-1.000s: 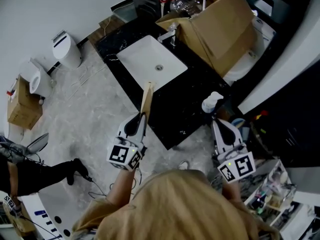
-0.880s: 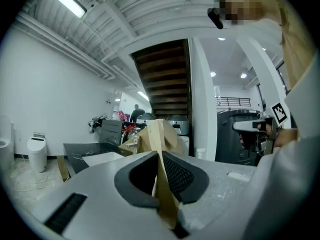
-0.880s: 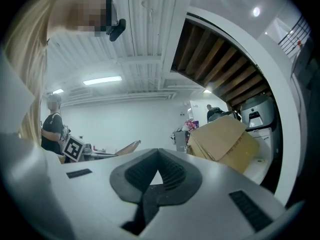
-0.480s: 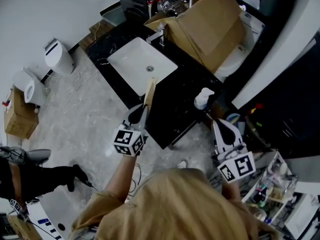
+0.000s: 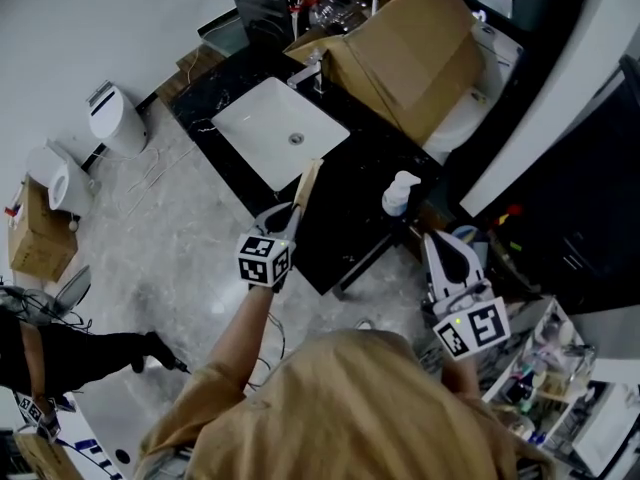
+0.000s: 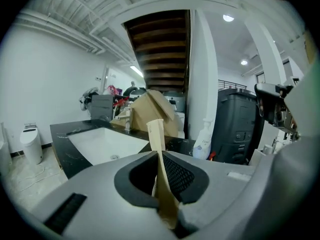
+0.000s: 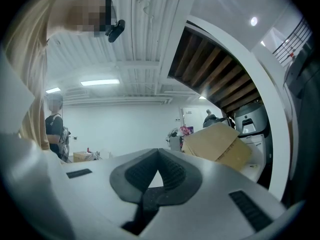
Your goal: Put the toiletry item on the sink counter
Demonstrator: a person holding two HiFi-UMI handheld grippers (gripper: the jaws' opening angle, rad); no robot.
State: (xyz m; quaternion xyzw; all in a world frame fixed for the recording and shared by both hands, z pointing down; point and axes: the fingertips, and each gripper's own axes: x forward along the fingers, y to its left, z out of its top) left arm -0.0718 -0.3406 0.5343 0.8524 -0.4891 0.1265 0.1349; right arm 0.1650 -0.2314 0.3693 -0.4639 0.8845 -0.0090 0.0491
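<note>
1. Head view, edges: the black bench [image 5: 345,218] runs diagonally. A white basin [image 5: 280,133] is sunk into its far-left half, with a faucet [image 5: 305,71] behind it. An open cardboard box [image 5: 410,53] fills the far-right end. The bare bench top lies between the basin and a white pump bottle [image 5: 399,193], which stands near the near-right corner. Pale marble floor [image 5: 170,228] lies open along the bench's front edge.
2. Head view, left gripper [image 5: 291,211]: the forearm reaches up from the lower frame with the marker cube toward the camera. The gripper points at the bench's front edge.
3. Head view, task item: the toiletry item [image 5: 306,181] is a thin flat tan strip. It sticks out past the left gripper's tips, over bare bench just beside the basin's near corner. Whether it touches the surface I cannot tell.
4. Head view, right gripper [image 5: 431,238]: it is held off the bench's near-right corner, near the pump bottle but apart from it.
5. Left gripper view: the fingers [image 6: 177,176] are clenched on the toiletry item [image 6: 156,134], which stands edge-on and nearly upright between them. Beyond lie the basin on the left and the pump bottle on the right, with the box farther back between them.
6. Right gripper view: the fingers [image 7: 172,171] are pressed together at the tips with nothing between them. The gripper points about level. The cardboard box sits to the right, and a person [image 7: 52,126] stands at the far left.
</note>
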